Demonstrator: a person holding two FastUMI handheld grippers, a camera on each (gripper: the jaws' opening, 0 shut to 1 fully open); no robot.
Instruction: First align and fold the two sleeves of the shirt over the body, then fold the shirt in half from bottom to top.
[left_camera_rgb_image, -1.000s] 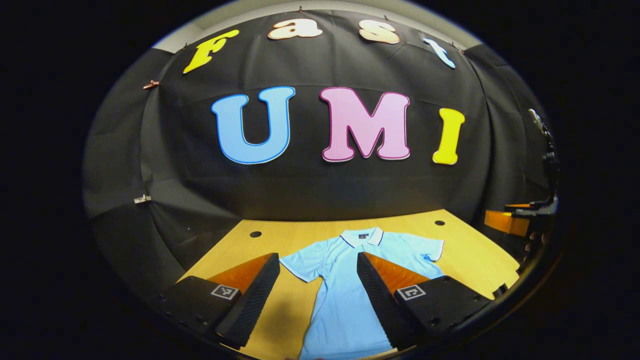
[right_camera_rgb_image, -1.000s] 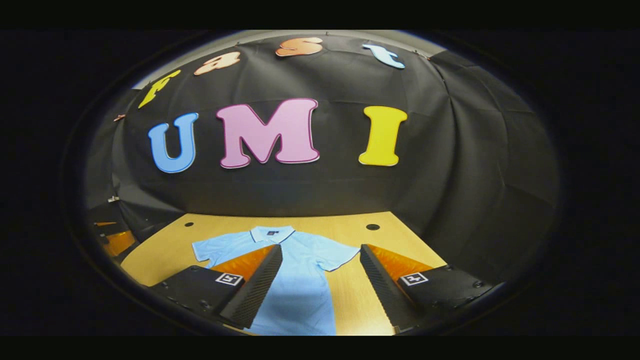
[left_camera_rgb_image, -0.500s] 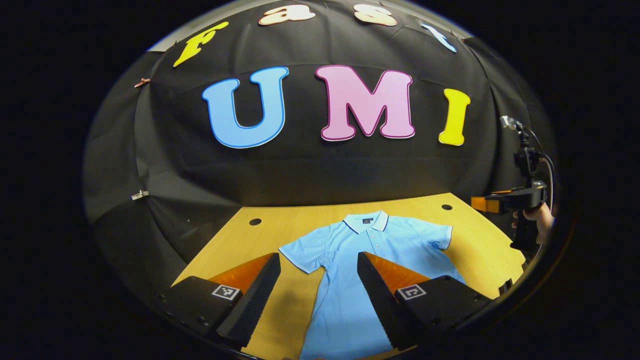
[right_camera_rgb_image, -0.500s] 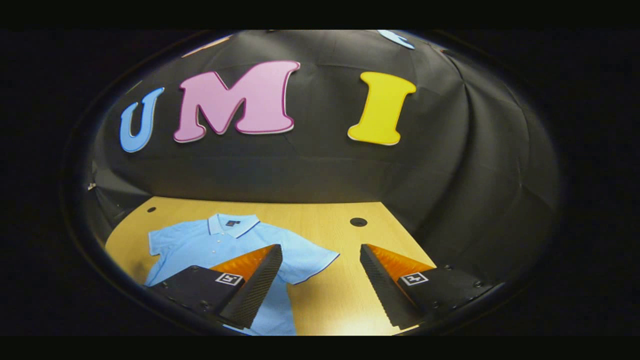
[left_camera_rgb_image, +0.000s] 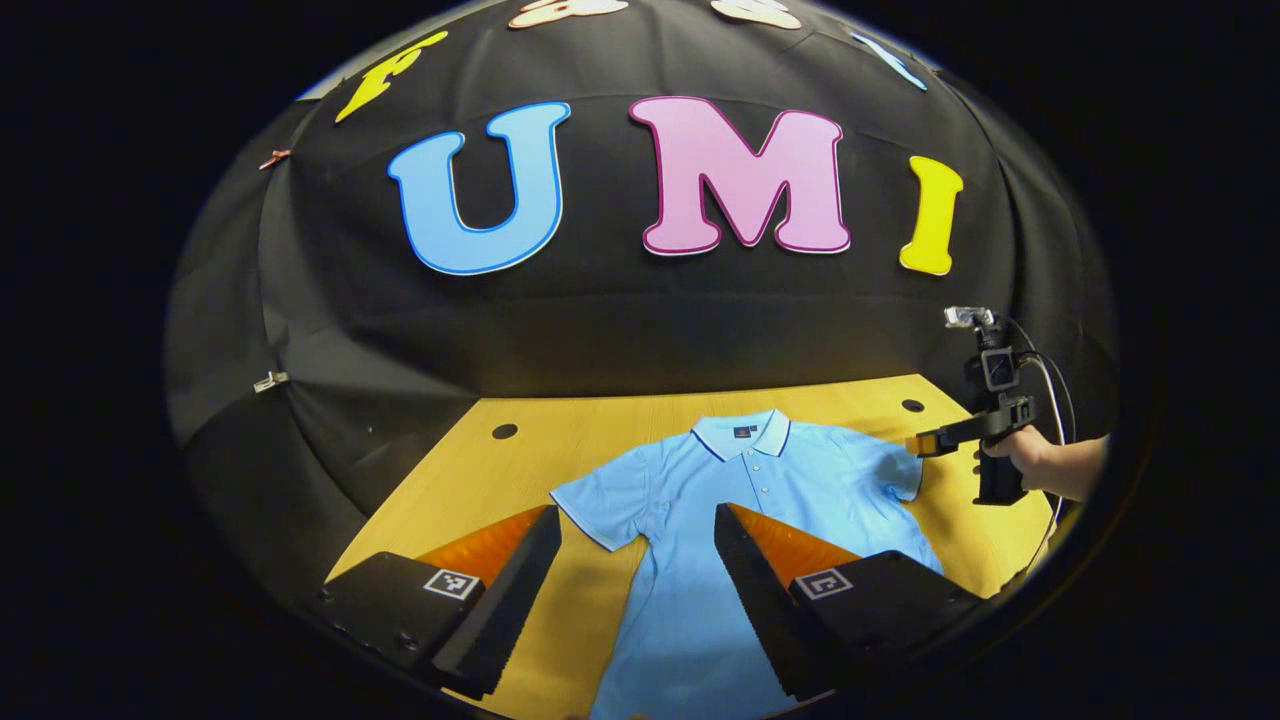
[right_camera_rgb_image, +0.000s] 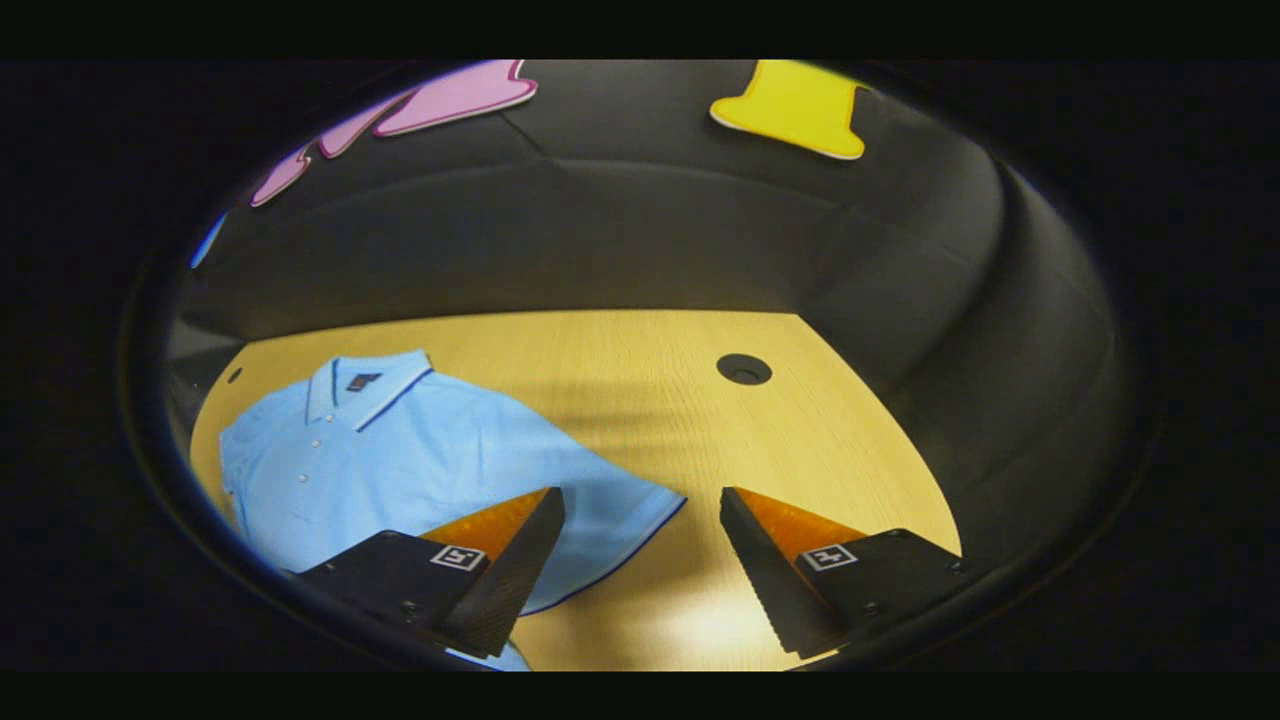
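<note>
So the light blue polo shirt (left_camera_rgb_image: 740, 500) is lying flat and face up on the wooden table (left_camera_rgb_image: 470, 470), collar (left_camera_rgb_image: 742, 435) toward the back wall, both short sleeves spread out, nothing folded yet. It looks like soft, light knit, so we'd expect it to drape and bunch rather than hold any shape, and probably drag a bit on the wood if pulled sideways. Best place to pinch, we reckon, is right at the trimmed sleeve cuff (right_camera_rgb_image: 640, 535), picking up just that edge so the body stays put.

Our left gripper (left_camera_rgb_image: 637, 555) hangs over the shirt's near half with its fingers spread wide, holding nothing. Our right gripper (right_camera_rgb_image: 642, 545) is also wide apart and empty, its fingers straddling the cuff of the right sleeve (right_camera_rgb_image: 560, 500); whether it touches the cloth we can't tell. In the left gripper view it's out by that sleeve, a hand (left_camera_rgb_image: 1020, 455) holding it.

Compared with a second ago, both have tipped down and moved in, and the right one has swung out from the shirt's middle to that sleeve.
</note>
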